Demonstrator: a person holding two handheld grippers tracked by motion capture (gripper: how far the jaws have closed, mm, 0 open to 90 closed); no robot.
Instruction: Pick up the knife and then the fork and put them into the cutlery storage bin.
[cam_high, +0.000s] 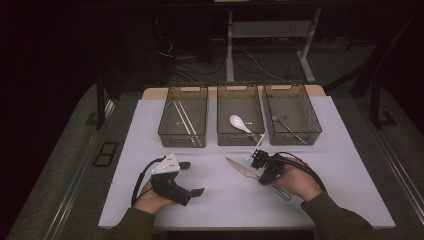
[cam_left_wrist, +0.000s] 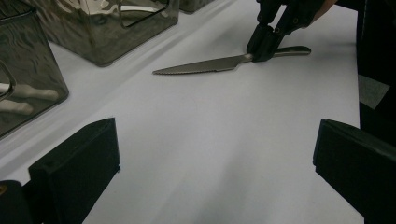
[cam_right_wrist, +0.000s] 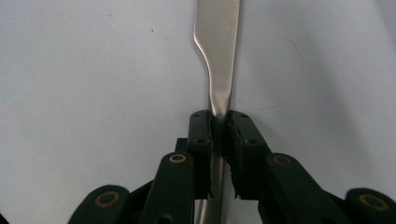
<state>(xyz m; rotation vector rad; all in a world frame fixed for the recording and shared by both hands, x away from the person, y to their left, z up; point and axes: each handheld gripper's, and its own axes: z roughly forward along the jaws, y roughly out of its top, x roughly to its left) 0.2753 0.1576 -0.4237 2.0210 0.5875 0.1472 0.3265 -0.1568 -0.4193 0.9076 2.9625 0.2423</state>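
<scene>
Three bins stand side by side at the back of the worktop (cam_high: 150, 200). The left bin (cam_high: 183, 116) has chopsticks (cam_high: 183, 121) in it. The middle bin (cam_high: 240, 115) has a spoon (cam_high: 239, 123) in it. The right bin (cam_high: 292, 114) has a fork (cam_high: 286, 125) in it. In front of the middle bin, a knife (cam_high: 243, 168) lies flat on the worktop. The right hand-held gripper (cam_high: 265, 169) is on the knife, where the blade meets the handle. The left hand-held gripper (cam_high: 192, 178) is well apart from it, in front of the left bin.

The room was dark all around me, and only the white surface (cam_high: 215, 195) looked bright. The light was soft, so shadows were faint. My own jaws looked blurry up close. The knife (cam_right_wrist: 219, 56) blade had a little shine.
</scene>
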